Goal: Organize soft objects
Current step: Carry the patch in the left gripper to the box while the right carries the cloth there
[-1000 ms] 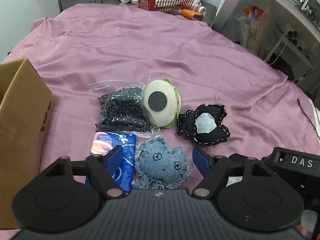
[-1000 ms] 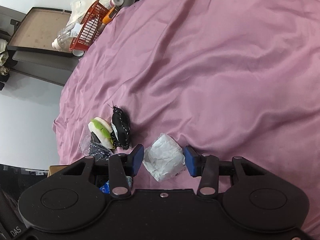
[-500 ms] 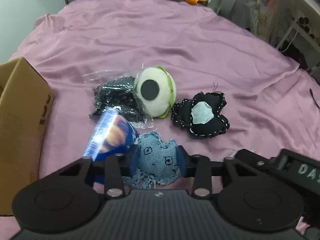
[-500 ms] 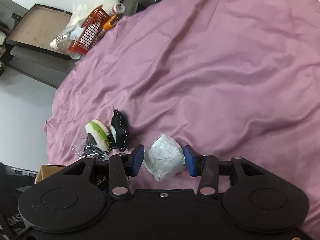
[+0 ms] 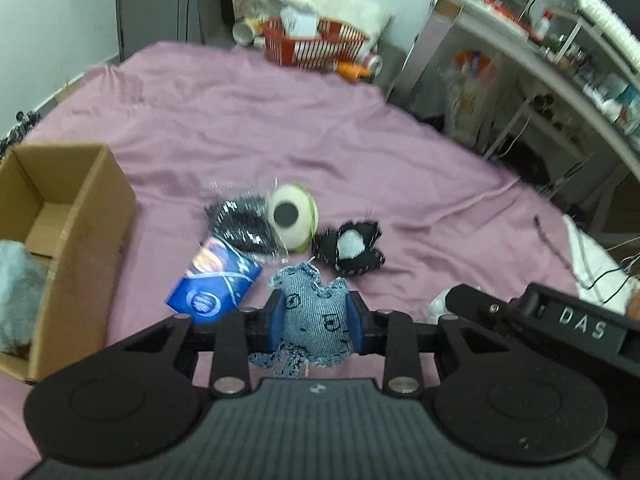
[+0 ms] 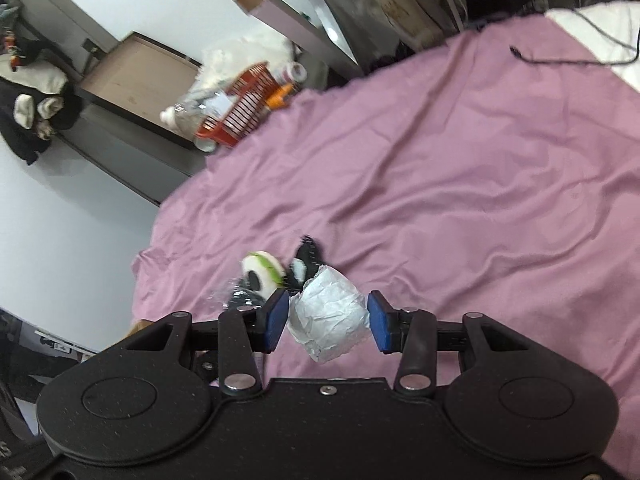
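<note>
1. The left hand-held gripper (image 5: pixel 315 322) is clamped on a denim soft toy (image 5: pixel 312 320), blue pads pressed into both its sides; its frayed lower edge hangs free between the fingers.
2. The right hand-held gripper (image 6: pixel 327 326) holds a crumpled white wad (image 6: pixel 328 326) between its pads, which touch or nearly touch its sides.
3. In the left view, a blue packet (image 5: pixel 214 282) lies at 10 o'clock of the denim toy, just beside it on the purple sheet (image 5: pixel 240 128).
4. Past it, a clear bag of dark bits (image 5: pixel 242 226), a white ball with a black spot (image 5: pixel 292 216) and a black stitched toy (image 5: pixel 350 248) sit in a close row, touching or nearly so.
5. At 9 o'clock an open cardboard box (image 5: pixel 68 216) stands near the bed's edge, something grey and fluffy (image 5: pixel 16 280) at its near side.
6. Beyond the row the sheet lies bare and wrinkled up to a red basket (image 5: pixel 316 46) at 12 o'clock past the far edge.
</note>
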Available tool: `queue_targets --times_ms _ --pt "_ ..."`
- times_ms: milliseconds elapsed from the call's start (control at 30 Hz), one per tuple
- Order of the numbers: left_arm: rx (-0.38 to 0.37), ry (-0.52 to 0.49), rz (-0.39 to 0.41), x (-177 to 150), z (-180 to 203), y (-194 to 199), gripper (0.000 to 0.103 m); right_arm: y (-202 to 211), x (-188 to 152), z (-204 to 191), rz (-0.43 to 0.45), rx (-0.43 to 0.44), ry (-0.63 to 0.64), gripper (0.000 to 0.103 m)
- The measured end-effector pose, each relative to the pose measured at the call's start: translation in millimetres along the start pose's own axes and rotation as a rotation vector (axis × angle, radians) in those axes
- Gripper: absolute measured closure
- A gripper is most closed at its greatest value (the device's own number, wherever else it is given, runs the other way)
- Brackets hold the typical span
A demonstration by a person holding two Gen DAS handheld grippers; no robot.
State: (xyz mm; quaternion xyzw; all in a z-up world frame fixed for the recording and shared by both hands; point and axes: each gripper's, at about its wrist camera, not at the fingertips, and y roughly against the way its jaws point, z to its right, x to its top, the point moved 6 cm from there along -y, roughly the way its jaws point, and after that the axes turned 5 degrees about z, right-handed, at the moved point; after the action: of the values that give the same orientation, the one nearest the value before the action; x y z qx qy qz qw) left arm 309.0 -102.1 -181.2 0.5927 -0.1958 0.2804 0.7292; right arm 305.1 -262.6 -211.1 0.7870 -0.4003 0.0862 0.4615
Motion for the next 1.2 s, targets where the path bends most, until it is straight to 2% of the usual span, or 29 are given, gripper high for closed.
queue_targets --times_ms 233,400,933,1200 --pt "-0.030 0.010 0.059 9 -16 45 0.072 41 0 -28 0.091 0.028 0.070 0.061" --pt "-0.040 0.027 0.094 11 -32 71 0.072 57 -9 -50 0.117 0.055 0.112 0.061" --pt "-0.041 0.086 0.174 13 -96 129 0.072 87 -47 -108 0.116 0.133 0.249 0.061" --pt "-0.032 0.134 0.194 15 -140 137 0.072 76 -75 -141 0.091 0.162 0.326 0.061"
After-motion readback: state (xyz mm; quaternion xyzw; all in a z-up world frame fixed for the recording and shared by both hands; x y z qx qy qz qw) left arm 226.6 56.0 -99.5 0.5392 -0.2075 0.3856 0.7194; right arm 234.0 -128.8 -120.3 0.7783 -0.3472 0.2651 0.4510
